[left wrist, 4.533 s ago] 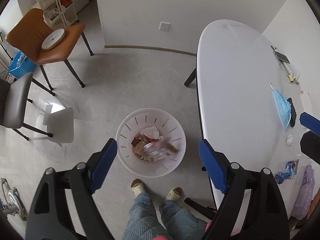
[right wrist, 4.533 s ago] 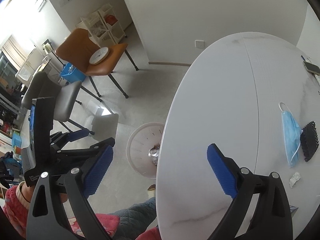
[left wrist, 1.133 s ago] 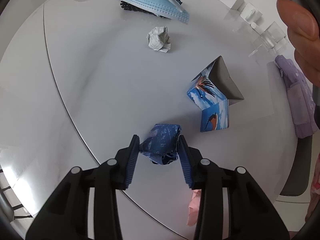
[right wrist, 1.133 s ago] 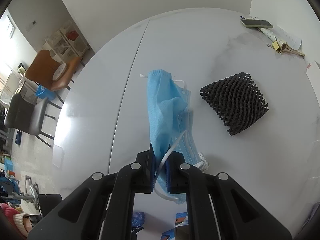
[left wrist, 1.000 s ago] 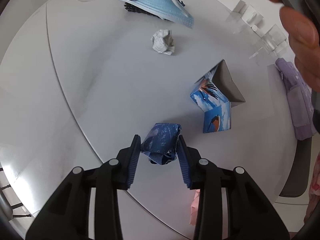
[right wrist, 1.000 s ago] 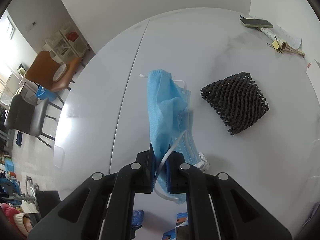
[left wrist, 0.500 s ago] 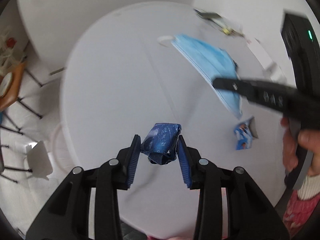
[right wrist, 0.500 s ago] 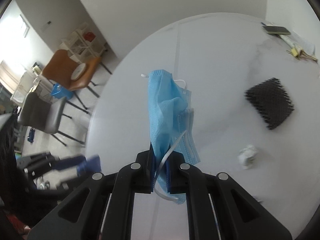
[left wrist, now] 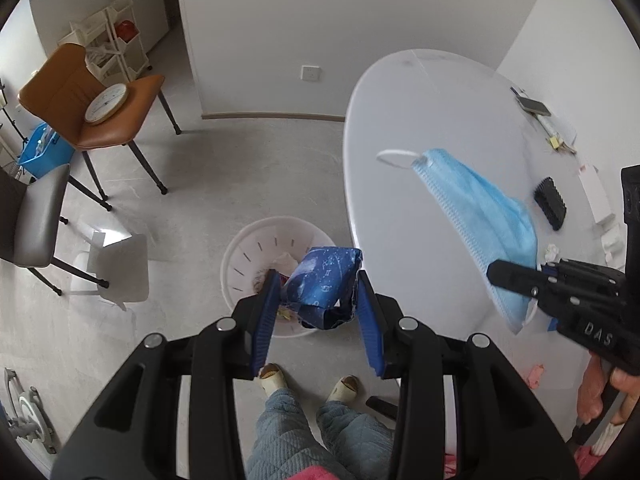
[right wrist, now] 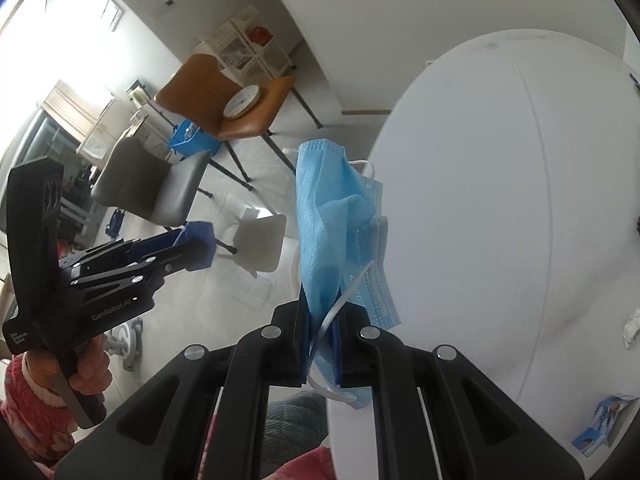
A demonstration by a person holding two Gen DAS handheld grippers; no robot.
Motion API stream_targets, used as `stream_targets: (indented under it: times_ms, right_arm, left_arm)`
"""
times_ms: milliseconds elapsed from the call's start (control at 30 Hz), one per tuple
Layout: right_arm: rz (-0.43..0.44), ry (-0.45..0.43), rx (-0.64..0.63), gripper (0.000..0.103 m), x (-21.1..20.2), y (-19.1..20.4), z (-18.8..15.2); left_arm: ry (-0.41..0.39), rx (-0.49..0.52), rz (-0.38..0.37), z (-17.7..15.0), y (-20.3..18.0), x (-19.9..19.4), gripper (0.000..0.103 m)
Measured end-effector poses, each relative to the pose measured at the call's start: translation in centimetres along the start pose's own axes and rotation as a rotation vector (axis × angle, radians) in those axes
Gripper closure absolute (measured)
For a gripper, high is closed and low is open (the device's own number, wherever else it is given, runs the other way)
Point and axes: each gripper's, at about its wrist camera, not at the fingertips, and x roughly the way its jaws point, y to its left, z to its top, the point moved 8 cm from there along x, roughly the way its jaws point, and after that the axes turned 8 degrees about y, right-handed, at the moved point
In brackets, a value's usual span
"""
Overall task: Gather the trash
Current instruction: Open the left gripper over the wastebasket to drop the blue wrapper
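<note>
Currently, your left gripper [left wrist: 316, 314] has its two blue pads clamped on a crumpled dark-blue wrapper [left wrist: 326, 282], which sits between the pads near their tips, bulging upward past them and sagging a little below; seen from the left wrist, the wrapper hangs in the air over the white slotted waste bin [left wrist: 248, 248] that stands on the grey floor beside the edge of the white oval table [left wrist: 420, 120]. The bin already holds some mixed scraps, partly hidden behind the wrapper. Your right gripper [right wrist: 324, 344] has its pads pressed tight on a light-blue face mask [right wrist: 336, 216]: the lower part of the mask and one white ear loop are pinched between the pads, and the rest of the mask stands up and away from the tips, clear of the table. In the left wrist view the same mask [left wrist: 476, 216] hangs from the right gripper over the table's near edge. Still lying on the table: a black mesh piece [left wrist: 551, 203], a small crumpled white paper [left wrist: 551, 252] and a blue printed carton [right wrist: 604, 420]. Elsewhere: an orange chair [left wrist: 100, 112] carrying a round clock [left wrist: 106, 103], and a grey chair [left wrist: 36, 216]. Your slippered feet [left wrist: 272, 372] stand just beside the bin.
</note>
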Motion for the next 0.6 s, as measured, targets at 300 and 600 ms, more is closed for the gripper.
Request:
stream_targets:
  times_ms: [300,600]
  right_arm:
    - [-0.051,0.017,-0.026,0.092,1.2,3.3,2.1]
    - [-0.098,0.029,-0.002,0.092,1.4,3.2,2.1]
  left_arm:
    - [-0.026,0.008,0.003,1.4,2.4,-0.1,0.065]
    - [0.000,0.025,-0.015,2.8,3.3,2.3,0.064]
